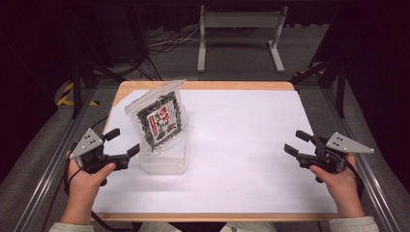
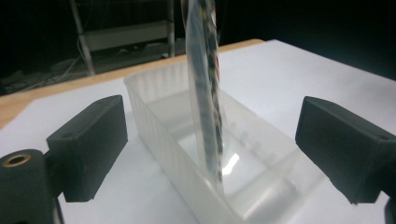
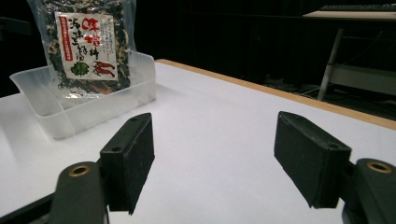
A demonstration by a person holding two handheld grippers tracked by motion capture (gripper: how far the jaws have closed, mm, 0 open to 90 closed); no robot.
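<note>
- Clearly, we have our left gripper (image 1: 122, 143) at the left of the table, jaws spread wide with nothing between the pads; it points at the clear plastic container (image 1: 164, 162) from just beside it, so the bag owes nothing to our grip.
- Next to it, the seaweed snack bag (image 1: 160, 118) stands on its lower edge inside that container, tilted back a little. We judge that the container's walls are what keep so thin a pouch upright; seen along our left gripper's jaws, the bag (image 2: 205, 93) shows edge-on, a narrow strip rising from the container's floor.
- Across the middle, the white sheet (image 1: 241, 145) covering the table lies bare, which leaves room for either hand to work.
- At the right, well apart from the bag, our right gripper (image 1: 299, 144) rests low with its jaws also apart and holding nothing. From its own view the bag's printed label (image 3: 86, 44) faces it, with the container (image 3: 70, 112) beneath.
</note>
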